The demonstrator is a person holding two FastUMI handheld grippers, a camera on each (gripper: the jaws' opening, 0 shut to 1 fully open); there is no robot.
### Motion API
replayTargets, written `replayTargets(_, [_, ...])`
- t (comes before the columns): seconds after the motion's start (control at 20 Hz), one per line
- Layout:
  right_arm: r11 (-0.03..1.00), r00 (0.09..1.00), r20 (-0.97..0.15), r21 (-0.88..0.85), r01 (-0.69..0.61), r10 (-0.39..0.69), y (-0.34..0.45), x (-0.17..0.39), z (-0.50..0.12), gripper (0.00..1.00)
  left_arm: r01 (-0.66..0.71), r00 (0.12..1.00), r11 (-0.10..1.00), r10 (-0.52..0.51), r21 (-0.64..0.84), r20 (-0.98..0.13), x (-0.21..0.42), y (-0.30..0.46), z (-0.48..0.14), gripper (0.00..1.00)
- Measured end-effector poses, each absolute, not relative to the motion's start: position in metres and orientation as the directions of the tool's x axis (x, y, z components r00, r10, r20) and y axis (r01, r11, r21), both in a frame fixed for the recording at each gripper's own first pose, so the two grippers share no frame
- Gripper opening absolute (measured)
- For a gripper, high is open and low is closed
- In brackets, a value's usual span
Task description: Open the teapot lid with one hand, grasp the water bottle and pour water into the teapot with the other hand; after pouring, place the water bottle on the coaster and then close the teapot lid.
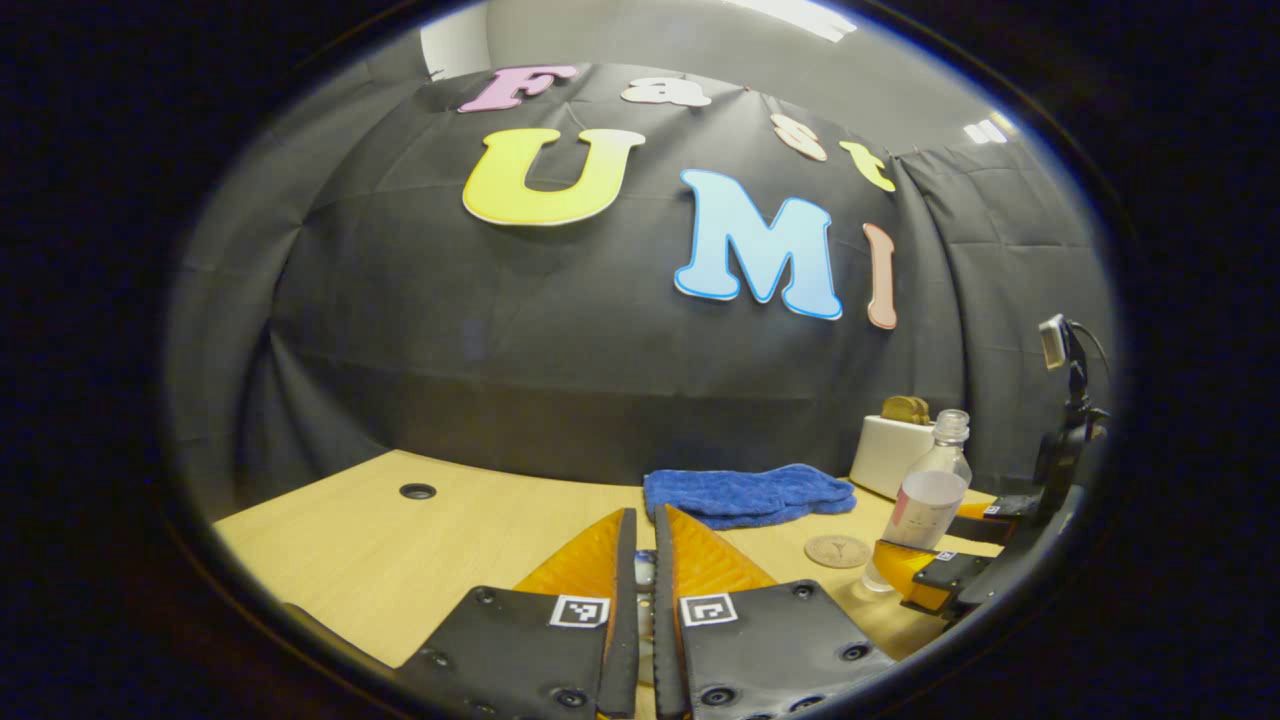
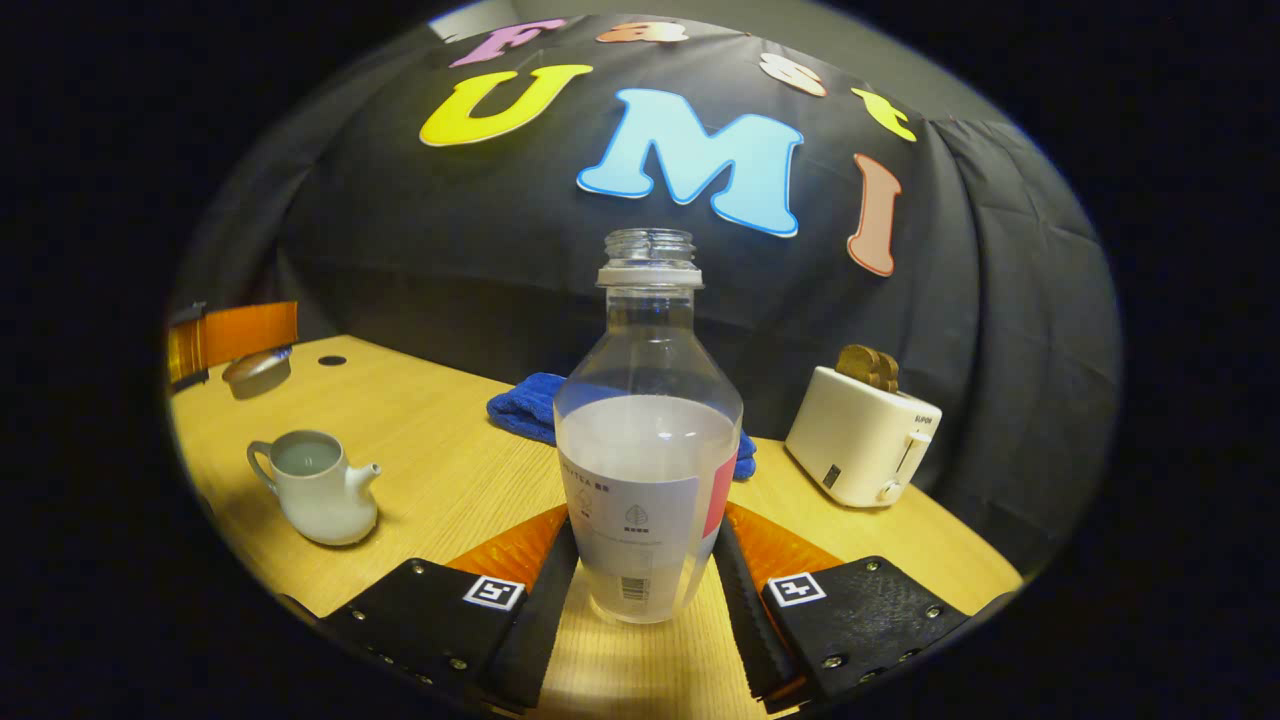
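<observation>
right gripper view: water bottle [image 2: 648,440] is clamped upright between right gripper [image 2: 645,575] fingers, so nothing spills. lid [image 2: 256,372] is pinched clear of open teapot [image 2: 318,487] by left gripper [image 2: 235,340].

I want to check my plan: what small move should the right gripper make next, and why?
Probably carry the bottle sideways onto the coaster. The teapot already holds water, the right gripper grips the bottle beside the coaster, and the left gripper holds the lid.
</observation>
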State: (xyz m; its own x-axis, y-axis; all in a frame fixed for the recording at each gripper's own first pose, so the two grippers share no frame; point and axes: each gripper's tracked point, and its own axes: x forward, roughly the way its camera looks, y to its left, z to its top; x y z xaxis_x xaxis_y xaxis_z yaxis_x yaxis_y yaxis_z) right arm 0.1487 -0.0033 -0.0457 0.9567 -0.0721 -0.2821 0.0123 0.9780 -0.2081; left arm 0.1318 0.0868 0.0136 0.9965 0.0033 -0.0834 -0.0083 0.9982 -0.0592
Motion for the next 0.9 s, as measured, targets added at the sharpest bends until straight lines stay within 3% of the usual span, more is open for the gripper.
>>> replayTargets(0.2, [0.922,0.968,-0.238,-0.386,-0.02,-0.079,0.015,0.143,-0.035,0.74,-0.02,0.996,0.998,0.014,-0.065,-0.091,0.136,0.104,0.011,0.15])
replayTargets(0.5, [0.737,0.971,-0.222,-0.67,-0.085,-0.091,0.025,0.137,-0.032,0.74,-0.014,0.991,0.997,0.003,-0.082,-0.137,0.142,0.131,-0.004,0.12])
replayTargets(0.9, [0.506,0.972,-0.214,-0.852,-0.135,-0.1,0.028,0.144,-0.023,0.74,-0.062,0.993,0.991,0.049,-0.12,-0.103,0.139,0.159,0.003,0.15])
